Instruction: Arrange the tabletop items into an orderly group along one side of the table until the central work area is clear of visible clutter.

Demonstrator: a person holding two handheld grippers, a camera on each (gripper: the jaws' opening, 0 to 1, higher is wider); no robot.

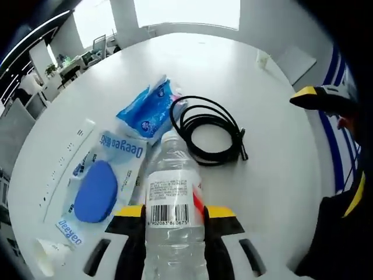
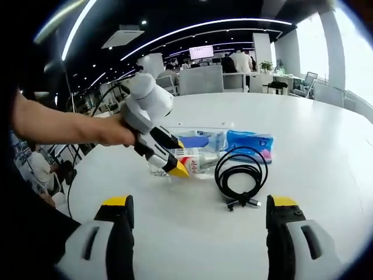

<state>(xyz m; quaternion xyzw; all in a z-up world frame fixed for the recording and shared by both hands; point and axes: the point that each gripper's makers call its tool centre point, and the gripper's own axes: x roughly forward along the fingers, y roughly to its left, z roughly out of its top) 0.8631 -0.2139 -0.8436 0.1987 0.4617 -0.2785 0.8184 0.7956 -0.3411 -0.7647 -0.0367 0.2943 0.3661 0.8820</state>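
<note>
While the left hand-held gripper (image 1: 175,233) clamps a clear water bottle (image 1: 173,198) lying on the white desk (image 1: 280,151), the right hand-held gripper (image 2: 201,219) hangs spread wide, holding nothing. Beside the bottle lie a coiled black cable (image 1: 207,131) and blue packets (image 1: 145,108). The bottle looks smooth, rigid, probably slippery; its labelled middle suits gripping. Its cap is hard to make out.

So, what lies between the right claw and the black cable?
Only bare white table lies between the open right claw and the coiled black cable, as the right gripper view shows.
</note>
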